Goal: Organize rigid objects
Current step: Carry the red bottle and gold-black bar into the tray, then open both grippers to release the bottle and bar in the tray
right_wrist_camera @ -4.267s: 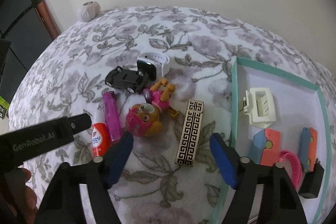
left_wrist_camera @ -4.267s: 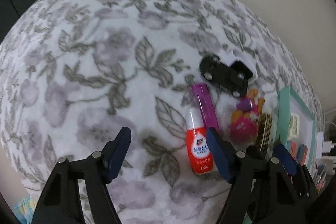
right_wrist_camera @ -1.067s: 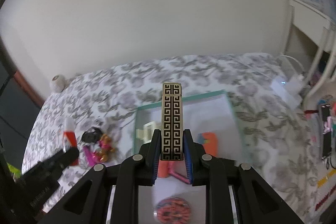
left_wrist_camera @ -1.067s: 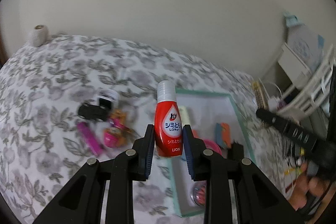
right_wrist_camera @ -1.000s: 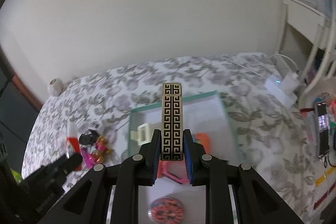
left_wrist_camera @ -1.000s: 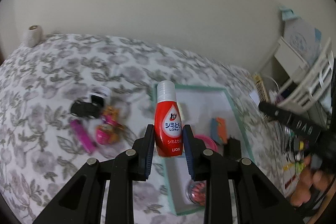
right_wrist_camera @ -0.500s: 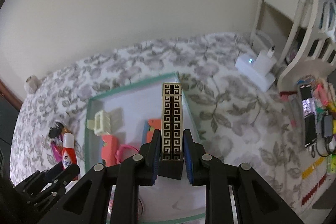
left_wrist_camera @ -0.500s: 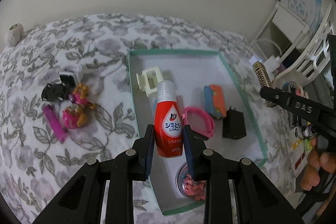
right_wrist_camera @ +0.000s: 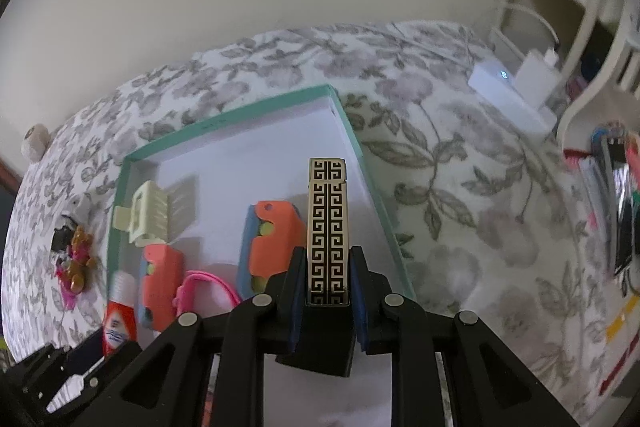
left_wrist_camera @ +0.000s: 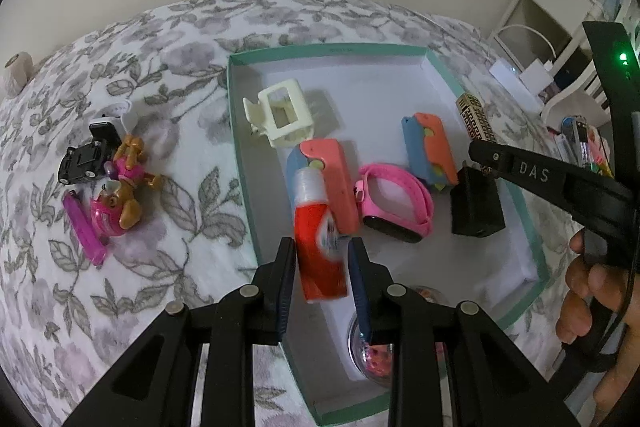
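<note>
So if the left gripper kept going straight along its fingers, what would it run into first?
Probably the coral-and-blue case on the tray floor: the left gripper holds the red bottle, whose cap overlaps that case. Depth is unclear; bare floor could come first.

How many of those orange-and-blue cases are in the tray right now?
2. One orange-and-blue case lies mid-tray behind the held bottle; the other lies toward the tray's right side. More could be hidden.

Floral bedspread [left_wrist_camera: 168,75] has a teal-rimmed tray [left_wrist_camera: 236,131] sitting on it, plus a black toy car [left_wrist_camera: 80,163], pink pup figure [left_wrist_camera: 116,203] and purple lighter [left_wrist_camera: 84,227] beside.
</note>
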### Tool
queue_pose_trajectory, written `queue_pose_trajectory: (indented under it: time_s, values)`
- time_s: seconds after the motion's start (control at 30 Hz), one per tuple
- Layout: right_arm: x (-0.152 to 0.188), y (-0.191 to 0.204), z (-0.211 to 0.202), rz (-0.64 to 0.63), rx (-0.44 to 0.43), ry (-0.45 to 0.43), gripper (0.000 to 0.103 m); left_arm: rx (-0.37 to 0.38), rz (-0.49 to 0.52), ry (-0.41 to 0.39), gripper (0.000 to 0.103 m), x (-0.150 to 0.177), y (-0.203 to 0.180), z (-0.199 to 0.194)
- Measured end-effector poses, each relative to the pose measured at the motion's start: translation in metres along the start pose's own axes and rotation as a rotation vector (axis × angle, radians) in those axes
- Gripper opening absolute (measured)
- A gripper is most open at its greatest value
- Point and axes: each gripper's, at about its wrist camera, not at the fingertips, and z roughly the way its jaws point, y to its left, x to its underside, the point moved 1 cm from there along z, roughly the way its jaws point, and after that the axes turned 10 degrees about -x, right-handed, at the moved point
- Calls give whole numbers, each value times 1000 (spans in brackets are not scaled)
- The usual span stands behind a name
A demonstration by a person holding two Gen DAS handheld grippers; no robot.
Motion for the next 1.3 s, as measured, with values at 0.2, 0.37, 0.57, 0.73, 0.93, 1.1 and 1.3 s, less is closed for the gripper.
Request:
queue_pose_trajectory:
  time_s: [0.2,0.37,0.57,0.73,0.93,1.1,1.3]
  values:
    - [0,-7,3,35,-1,3,22,0,6,-2,28,0,-1,1]
    - [-1,-5,1,31,1,0,22,6,-2,-18,28,-2,2,-3]
    - [-2,-4,0,29,4,10,23,13,-20,-26,28,-3,5,-4]
    - [-3,-4,0,28,9,16,23,14,-21,-41,35,-5,7,-7]
    - [-3,-2,-1,30,13,38,31,14,-29,-60,49,-7,8,-11]
    - [-5,4,-6,10,26,37,43,-14,-39,-76,54,-9,12,-13]
    - [-10,24,-17,-46,2,30,69,-57,-80,-85,71,-11,24,-11]
